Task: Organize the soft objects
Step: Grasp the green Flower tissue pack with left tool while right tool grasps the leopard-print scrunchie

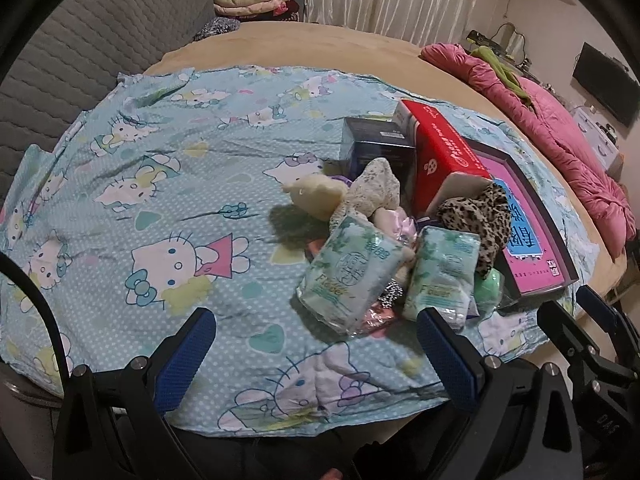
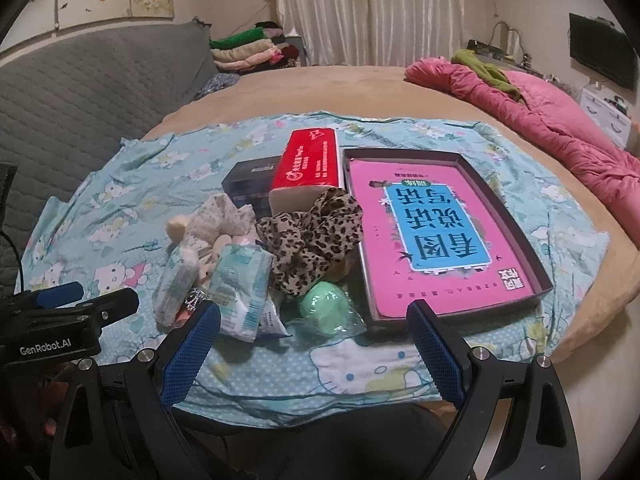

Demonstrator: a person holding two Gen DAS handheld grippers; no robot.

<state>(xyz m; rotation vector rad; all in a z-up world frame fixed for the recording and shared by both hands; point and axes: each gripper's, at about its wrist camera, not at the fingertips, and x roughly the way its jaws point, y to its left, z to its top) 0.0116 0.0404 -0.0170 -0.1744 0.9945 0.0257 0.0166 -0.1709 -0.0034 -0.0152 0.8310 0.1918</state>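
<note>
A pile of soft things lies on the Hello Kitty sheet (image 1: 140, 184): two tissue packs (image 1: 350, 276) (image 1: 442, 270), a leopard scrunchie (image 1: 476, 220) (image 2: 316, 236), a lace cloth (image 1: 378, 188) (image 2: 222, 216), a cream plush (image 1: 316, 196) and a green soft ball (image 2: 324, 308) (image 1: 490, 286). My left gripper (image 1: 316, 340) is open and empty, just in front of the tissue packs. My right gripper (image 2: 314, 332) is open and empty, in front of the green ball and a tissue pack (image 2: 240, 292).
A shallow dark box with a pink book (image 2: 436, 236) (image 1: 528, 220) lies right of the pile. A red tissue box (image 2: 310, 168) (image 1: 444, 160) and a dark box (image 1: 376, 144) (image 2: 250, 184) stand behind it. A pink quilt (image 2: 560, 120) lies at the bed's right edge. A grey headboard (image 1: 100, 52) is on the left.
</note>
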